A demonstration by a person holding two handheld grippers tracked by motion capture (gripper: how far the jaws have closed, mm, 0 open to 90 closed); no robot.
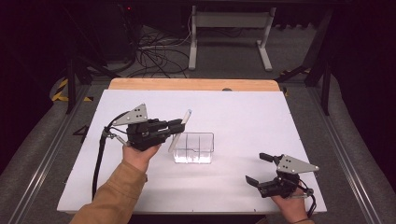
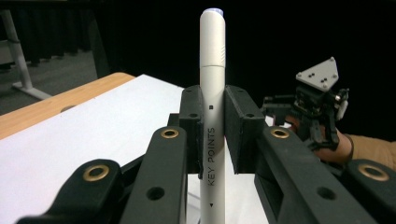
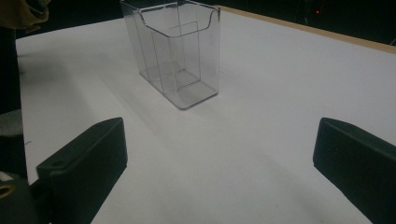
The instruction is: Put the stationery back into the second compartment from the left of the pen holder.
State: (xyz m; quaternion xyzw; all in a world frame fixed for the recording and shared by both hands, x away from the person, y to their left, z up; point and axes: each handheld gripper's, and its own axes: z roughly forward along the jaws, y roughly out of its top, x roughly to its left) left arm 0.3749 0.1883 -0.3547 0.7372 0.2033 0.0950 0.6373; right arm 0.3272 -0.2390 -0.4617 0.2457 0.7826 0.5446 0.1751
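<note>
Gripping a white pen (image 2: 212, 116), left gripper (image 1: 180, 124); right gripper (image 1: 258, 168) fingers spread wide.

— Clear, glossy plastic on the divided holder (image 3: 180, 56), smooth walls catching the light?

— Yes; matt white sheet over the table (image 1: 243, 112), with a bare strip of pale wood (image 1: 194, 84) along the far edge.

— And the pen (image 2: 212, 116)?

— Smooth white plastic, satin sheen, grey printed lettering. Matt black plastic on the left gripper (image 2: 212, 135) pads, brass-coloured metal bushings in the links.

— Same black matt on the right gripper (image 3: 219, 163).
</note>
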